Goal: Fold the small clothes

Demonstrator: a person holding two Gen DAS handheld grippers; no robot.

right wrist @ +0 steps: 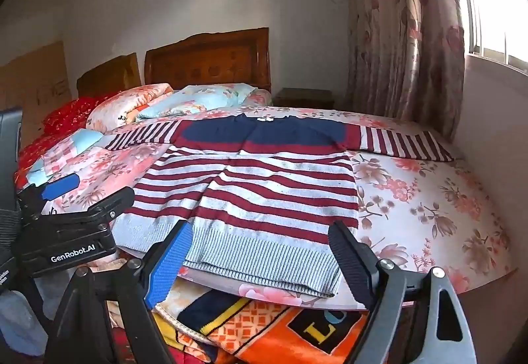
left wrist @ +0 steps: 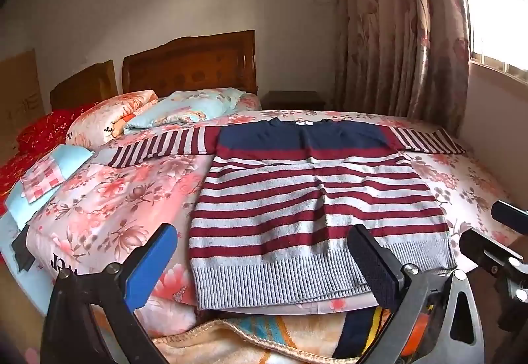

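Striped sweater (left wrist: 313, 199) flat on bed (left wrist: 468, 185), sleeves at 9 and 3 o'clock. Left tool (left wrist: 264, 268), right tool (right wrist: 260, 258) both agape, empty. Risk: pinching the sheet with the hem.

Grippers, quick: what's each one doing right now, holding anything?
Left gripper: open, holding nothing, just short of the striped sweater's hem.
Right gripper: open wide, holding nothing, at the same hem.
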